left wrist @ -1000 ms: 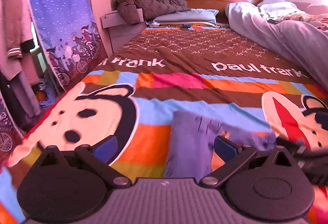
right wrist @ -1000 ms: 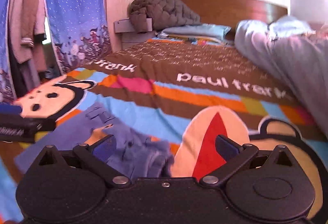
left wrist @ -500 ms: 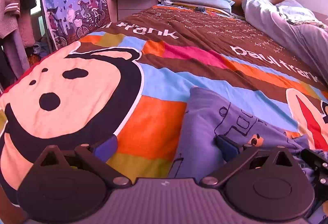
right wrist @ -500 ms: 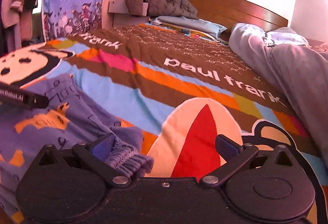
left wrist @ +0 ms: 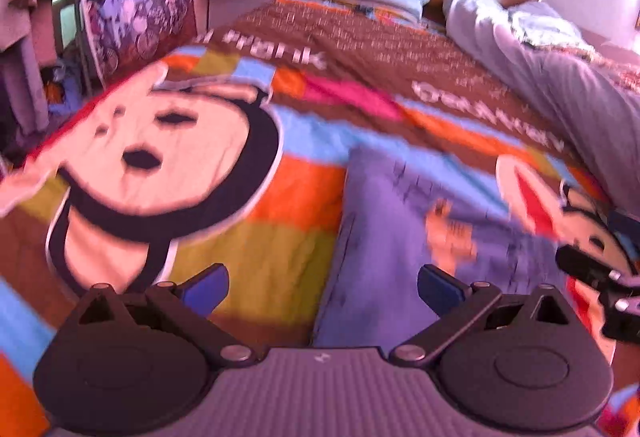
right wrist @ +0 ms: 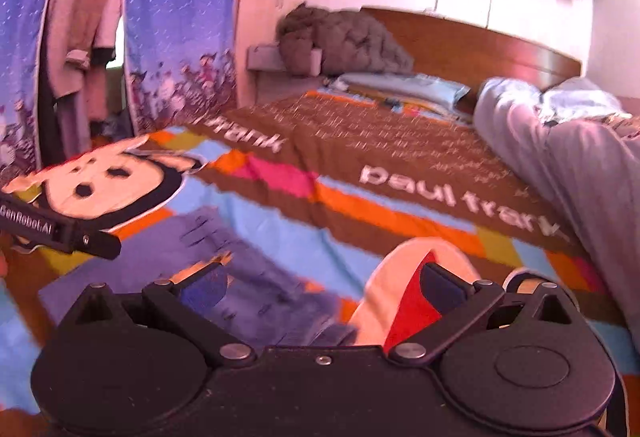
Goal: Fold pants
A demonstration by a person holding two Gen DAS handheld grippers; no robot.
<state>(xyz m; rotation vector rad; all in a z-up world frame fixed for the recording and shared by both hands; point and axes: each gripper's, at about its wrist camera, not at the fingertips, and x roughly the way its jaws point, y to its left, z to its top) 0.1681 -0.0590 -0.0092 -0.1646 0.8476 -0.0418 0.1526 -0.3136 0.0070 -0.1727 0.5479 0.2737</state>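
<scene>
The purple printed pants [left wrist: 404,225] lie folded on the colourful bedspread [left wrist: 280,245]. They show in the right wrist view [right wrist: 240,257] at lower left. My left gripper [left wrist: 323,287] is open and empty, held above the pants' left edge. My right gripper [right wrist: 323,287] is open and empty, above the pants' right end. The right gripper's body shows at the right edge of the left wrist view [left wrist: 600,277]; the left gripper's body shows at the left edge of the right wrist view [right wrist: 56,229].
A grey duvet [right wrist: 572,157] is heaped along the bed's right side. Pillows [right wrist: 404,85] and a dark quilted jacket [right wrist: 344,41] lie by the wooden headboard [right wrist: 480,49]. Blue curtains [right wrist: 176,17] and hanging clothes [right wrist: 80,21] stand at the left.
Both grippers have lifted and pulled back from the pants, which stay on the bed. The views are blurred by motion.
</scene>
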